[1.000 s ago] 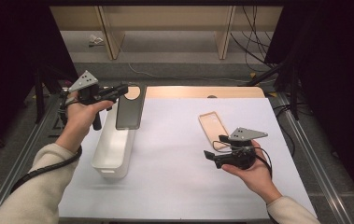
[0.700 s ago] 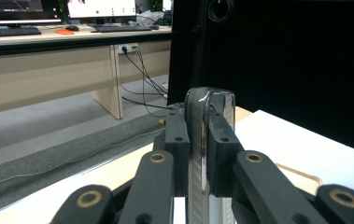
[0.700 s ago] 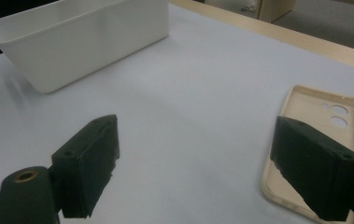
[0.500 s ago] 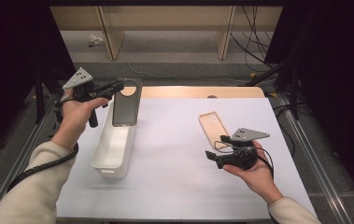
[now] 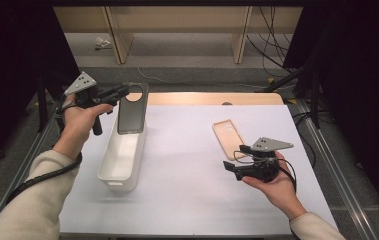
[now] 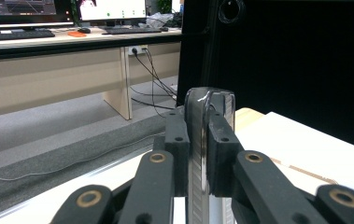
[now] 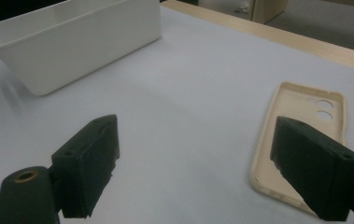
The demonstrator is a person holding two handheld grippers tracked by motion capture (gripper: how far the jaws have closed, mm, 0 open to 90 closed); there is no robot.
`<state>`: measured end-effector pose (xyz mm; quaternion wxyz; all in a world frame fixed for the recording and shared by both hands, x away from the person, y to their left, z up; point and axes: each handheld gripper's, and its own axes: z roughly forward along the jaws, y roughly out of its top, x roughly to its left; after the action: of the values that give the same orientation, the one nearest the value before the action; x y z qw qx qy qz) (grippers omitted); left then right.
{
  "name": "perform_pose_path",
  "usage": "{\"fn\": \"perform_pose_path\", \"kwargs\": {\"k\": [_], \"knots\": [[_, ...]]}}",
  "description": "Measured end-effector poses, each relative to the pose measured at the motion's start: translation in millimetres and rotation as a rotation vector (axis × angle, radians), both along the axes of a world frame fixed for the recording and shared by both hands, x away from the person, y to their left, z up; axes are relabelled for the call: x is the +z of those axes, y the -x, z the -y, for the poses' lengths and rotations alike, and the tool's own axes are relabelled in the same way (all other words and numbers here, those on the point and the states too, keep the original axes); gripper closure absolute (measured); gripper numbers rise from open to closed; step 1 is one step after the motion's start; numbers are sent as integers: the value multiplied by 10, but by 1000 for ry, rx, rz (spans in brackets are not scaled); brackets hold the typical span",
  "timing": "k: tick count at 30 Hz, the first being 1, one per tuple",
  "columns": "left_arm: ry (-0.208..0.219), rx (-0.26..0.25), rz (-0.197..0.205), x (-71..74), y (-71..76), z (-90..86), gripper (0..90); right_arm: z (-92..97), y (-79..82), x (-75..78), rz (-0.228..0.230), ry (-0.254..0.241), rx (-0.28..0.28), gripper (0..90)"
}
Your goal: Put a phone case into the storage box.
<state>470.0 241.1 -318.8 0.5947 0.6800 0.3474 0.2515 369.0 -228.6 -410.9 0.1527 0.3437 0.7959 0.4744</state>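
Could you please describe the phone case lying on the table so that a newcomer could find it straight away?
Start at the white table and look toward its right side, just beyond the right gripper. The phone case lies flat there, hollow side up. It is beige with round camera cutouts, unlike the dark phone held over the white bin.

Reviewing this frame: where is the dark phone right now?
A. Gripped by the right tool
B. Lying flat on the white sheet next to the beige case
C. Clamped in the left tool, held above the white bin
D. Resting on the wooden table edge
C: the left tool is shut on the dark phone, edge-on between its jaws, above the white bin; the right tool is open beside the beige case.
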Motion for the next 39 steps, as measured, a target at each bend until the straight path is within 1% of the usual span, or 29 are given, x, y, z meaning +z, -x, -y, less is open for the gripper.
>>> {"fn": "perform_pose_path", "kwargs": {"k": [3,4,7,19,27,39], "knots": [[0,5,2,2,-10,-17,811,17,4,4,2,-3,-4,164],[-9,10,7,1,-14,-27,811,20,6,5,2,-3,-5,164],[-11,12,5,-8,-23,-39,811,27,9,6,3,-7,-8,164],[-12,26,7,-12,-80,-88,811,32,13,8,3,-10,-15,164],[-8,35,1,-49,-124,-109,811,36,14,10,2,-14,-16,164],[-13,42,-1,-60,-176,-145,811,52,20,-1,-4,-16,-20,164]]}}
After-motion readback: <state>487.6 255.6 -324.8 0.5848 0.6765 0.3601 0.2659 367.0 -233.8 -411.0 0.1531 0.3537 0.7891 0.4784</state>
